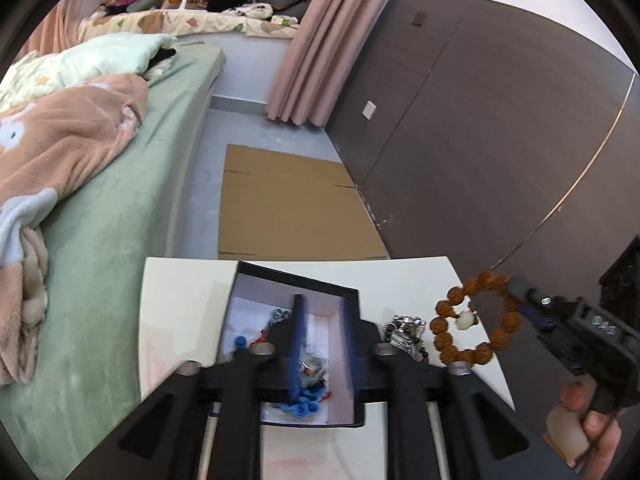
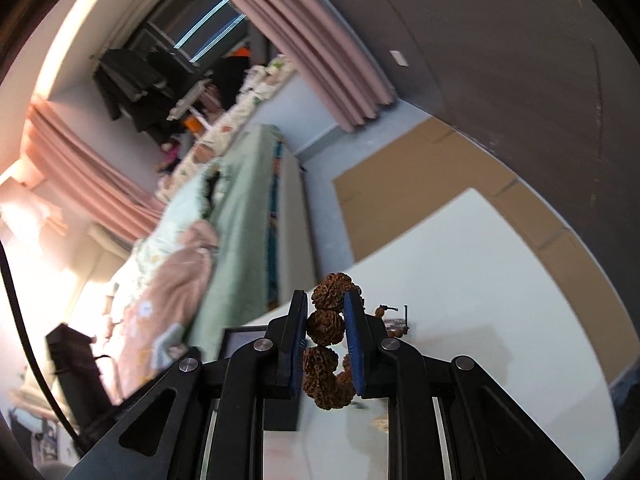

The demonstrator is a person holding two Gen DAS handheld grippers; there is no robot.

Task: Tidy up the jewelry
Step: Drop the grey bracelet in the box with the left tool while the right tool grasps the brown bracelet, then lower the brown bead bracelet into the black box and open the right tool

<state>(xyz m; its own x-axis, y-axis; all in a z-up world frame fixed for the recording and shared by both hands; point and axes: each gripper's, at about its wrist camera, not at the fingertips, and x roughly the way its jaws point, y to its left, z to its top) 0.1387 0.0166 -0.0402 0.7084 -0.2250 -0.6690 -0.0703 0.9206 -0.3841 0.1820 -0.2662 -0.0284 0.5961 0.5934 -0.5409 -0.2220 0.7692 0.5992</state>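
A black open box (image 1: pixel 256 280) sits on the white table (image 1: pixel 180 304) and holds blue and mixed jewelry (image 1: pixel 304 404). My left gripper (image 1: pixel 322 308) hovers over the box, open and empty. A silver chain pile (image 1: pixel 406 332) lies on the table right of the box. My right gripper (image 1: pixel 516 292) is shut on a brown seed-bead bracelet (image 1: pixel 476 320) with a white bead, held in the air above the table's right side. In the right wrist view the bracelet (image 2: pixel 326 328) is pinched in that gripper (image 2: pixel 326 300). A small brown bead piece (image 2: pixel 390 312) lies on the table (image 2: pixel 480 320).
A bed with green sheet (image 1: pixel 112 220) and blankets stands left of the table. Flattened cardboard (image 1: pixel 288 208) lies on the floor beyond the table. A dark wall panel (image 1: pixel 480 140) and pink curtain (image 1: pixel 320 40) are to the right and back.
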